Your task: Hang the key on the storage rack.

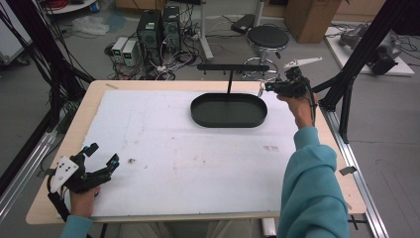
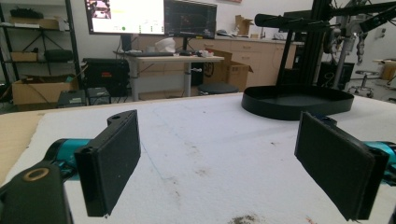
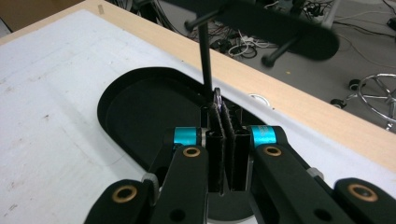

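Right hand-held gripper [image 3: 223,140] (jaws pinched) around small metal ring [image 3: 217,99], above black tray [image 3: 140,112]

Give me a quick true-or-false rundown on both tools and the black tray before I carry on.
1. The left tool has its jaws open with nothing between them. True.
2. The right tool is open. False: its jaws are shut on a small silvery item.
3. The black oval tray holds several loose items. False: the only thing seen in it is the stand's post, rising from it.
4. The right tool is held at the tray's far right end, above the table. True.
5. The left tool sits inside the tray. False: it is at the near left corner of the white mat, far from the tray.
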A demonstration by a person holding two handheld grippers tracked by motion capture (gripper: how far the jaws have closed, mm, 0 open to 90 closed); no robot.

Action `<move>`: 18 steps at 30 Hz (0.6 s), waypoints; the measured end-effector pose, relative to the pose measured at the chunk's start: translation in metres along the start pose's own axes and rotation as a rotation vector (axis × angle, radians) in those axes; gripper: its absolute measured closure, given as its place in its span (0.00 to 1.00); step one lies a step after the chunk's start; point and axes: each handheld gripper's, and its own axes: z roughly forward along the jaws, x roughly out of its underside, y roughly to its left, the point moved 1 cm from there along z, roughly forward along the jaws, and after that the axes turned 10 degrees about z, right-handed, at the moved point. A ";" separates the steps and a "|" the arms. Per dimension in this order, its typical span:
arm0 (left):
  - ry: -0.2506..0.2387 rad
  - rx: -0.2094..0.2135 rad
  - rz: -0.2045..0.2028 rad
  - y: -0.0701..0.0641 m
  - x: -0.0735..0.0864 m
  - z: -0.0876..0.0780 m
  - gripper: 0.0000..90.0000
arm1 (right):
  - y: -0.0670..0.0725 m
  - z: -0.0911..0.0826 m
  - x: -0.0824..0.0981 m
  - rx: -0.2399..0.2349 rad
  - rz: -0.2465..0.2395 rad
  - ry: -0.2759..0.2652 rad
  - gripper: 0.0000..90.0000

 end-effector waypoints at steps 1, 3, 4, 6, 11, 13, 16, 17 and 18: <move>0.000 0.000 0.001 0.000 0.000 0.000 0.16 | -0.001 0.000 -0.004 0.002 -0.012 -0.005 0.99; 0.001 0.001 0.003 0.000 0.000 0.000 0.16 | -0.002 0.000 -0.011 -0.001 -0.013 -0.010 0.99; 0.001 0.000 0.005 0.000 0.000 0.000 0.16 | -0.003 0.000 -0.014 -0.002 -0.012 -0.004 0.99; 0.001 0.000 0.005 0.000 0.000 0.000 0.16 | -0.003 0.001 -0.019 0.001 -0.024 -0.010 0.99; 0.001 0.000 0.005 0.000 0.000 0.000 0.16 | -0.007 0.004 -0.027 0.012 -0.025 0.002 0.99; 0.001 0.001 0.006 0.000 0.000 0.000 0.16 | -0.008 0.005 -0.030 0.022 -0.033 0.011 0.99; 0.001 0.000 0.004 0.000 0.000 0.000 0.16 | -0.009 0.006 -0.033 0.026 -0.042 0.003 0.99; 0.001 0.000 0.005 0.000 0.000 0.000 0.16 | -0.010 0.007 -0.033 0.033 -0.043 0.010 0.99; 0.000 0.001 0.005 0.000 0.000 0.000 0.16 | -0.010 0.008 -0.032 0.039 -0.043 0.017 0.99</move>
